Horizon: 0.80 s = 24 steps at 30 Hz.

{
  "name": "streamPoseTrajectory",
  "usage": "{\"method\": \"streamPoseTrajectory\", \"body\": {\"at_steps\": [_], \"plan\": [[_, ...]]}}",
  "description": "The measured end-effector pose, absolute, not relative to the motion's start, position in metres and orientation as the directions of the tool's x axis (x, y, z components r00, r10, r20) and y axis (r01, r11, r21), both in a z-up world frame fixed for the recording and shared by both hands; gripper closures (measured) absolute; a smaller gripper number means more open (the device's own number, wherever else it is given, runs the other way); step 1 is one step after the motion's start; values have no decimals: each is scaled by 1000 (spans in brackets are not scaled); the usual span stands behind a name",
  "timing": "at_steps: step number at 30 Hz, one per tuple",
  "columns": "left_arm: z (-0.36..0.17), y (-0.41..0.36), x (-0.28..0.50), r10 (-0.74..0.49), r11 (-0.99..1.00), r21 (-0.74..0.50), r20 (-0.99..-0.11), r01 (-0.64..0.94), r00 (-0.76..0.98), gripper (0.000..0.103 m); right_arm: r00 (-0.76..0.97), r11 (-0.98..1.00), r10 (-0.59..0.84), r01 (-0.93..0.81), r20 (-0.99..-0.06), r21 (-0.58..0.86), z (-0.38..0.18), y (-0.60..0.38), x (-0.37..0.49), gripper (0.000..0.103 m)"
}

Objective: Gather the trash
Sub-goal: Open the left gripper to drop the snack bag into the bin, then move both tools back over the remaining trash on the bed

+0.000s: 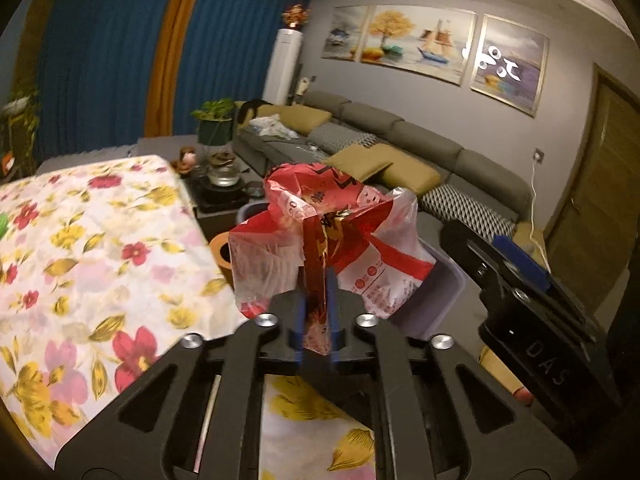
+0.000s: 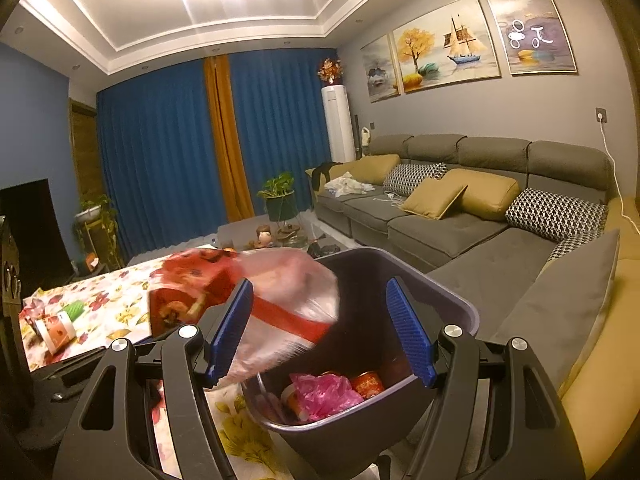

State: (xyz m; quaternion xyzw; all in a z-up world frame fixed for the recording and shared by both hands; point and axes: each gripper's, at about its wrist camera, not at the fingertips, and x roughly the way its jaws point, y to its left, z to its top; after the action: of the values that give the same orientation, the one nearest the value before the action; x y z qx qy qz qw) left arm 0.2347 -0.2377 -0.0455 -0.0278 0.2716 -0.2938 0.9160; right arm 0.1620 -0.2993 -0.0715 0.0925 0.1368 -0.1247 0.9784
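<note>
The red and clear plastic bag (image 1: 332, 236) is crinkly, with red bands and small print on its see-through sides. The left gripper (image 1: 316, 316) has its jaws squeezed almost together on a bunched red part of the bag, so the bag stands up tall from the jaws, its long way going up and away from them. In the right wrist view the bag (image 2: 280, 300) looks blurry and hangs over the left rim of the purple bin (image 2: 452, 300), leaning toward the bin's open mouth. The right gripper (image 2: 320, 328) has its jaws wide apart and holds nothing; the blue fingers (image 2: 408, 328) sit on each side of the bin's opening. Inside the bin lie a pink bag (image 2: 320, 392) and a red can (image 2: 368, 384). The bin stands just beside the edge of the flowered worktop (image 1: 92, 248). On the other side of the bin is a grey sofa (image 2: 460, 232) with open floor between them.
</note>
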Motion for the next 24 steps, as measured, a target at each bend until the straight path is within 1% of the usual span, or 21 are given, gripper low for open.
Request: {"method": "streamPoseTrajectory", "body": {"at_steps": [2, 4, 6, 8, 11, 17, 20, 24], "plan": [[-50, -237, 238, -544, 831, -208, -497, 516, 676, 67, 931, 952, -219, 269, -293, 145, -71, -299, 162, 35], [-53, -231, 241, -533, 841, -223, -499, 493, 683, 58, 931, 952, -221, 270, -290, 143, -71, -299, 161, 35], [-53, -224, 241, -530, 845, -237, -493, 479, 690, 52, 931, 952, -221, 270, -291, 143, -71, -299, 161, 35], [-51, -216, 241, -524, 850, -248, -480, 465, 703, 42, 931, 953, -217, 267, -294, 144, -70, -298, 162, 35], [-48, -204, 240, -514, 858, -258, -468, 445, 719, 39, 932, 955, -212, 262, -293, 142, -69, -297, 162, 35], [-43, -180, 233, -472, 881, -256, -457, 397, 754, 39, 937, 961, -202, 246, -287, 128, -65, -291, 161, 35], [-42, -164, 230, -431, 902, -239, -464, 359, 774, 39, 940, 966, -186, 228, -285, 119, -61, -283, 162, 35], [-39, -135, 222, -346, 938, -188, -469, 290, 813, 39, 945, 973, -169, 204, -280, 103, -57, -272, 162, 35]]}}
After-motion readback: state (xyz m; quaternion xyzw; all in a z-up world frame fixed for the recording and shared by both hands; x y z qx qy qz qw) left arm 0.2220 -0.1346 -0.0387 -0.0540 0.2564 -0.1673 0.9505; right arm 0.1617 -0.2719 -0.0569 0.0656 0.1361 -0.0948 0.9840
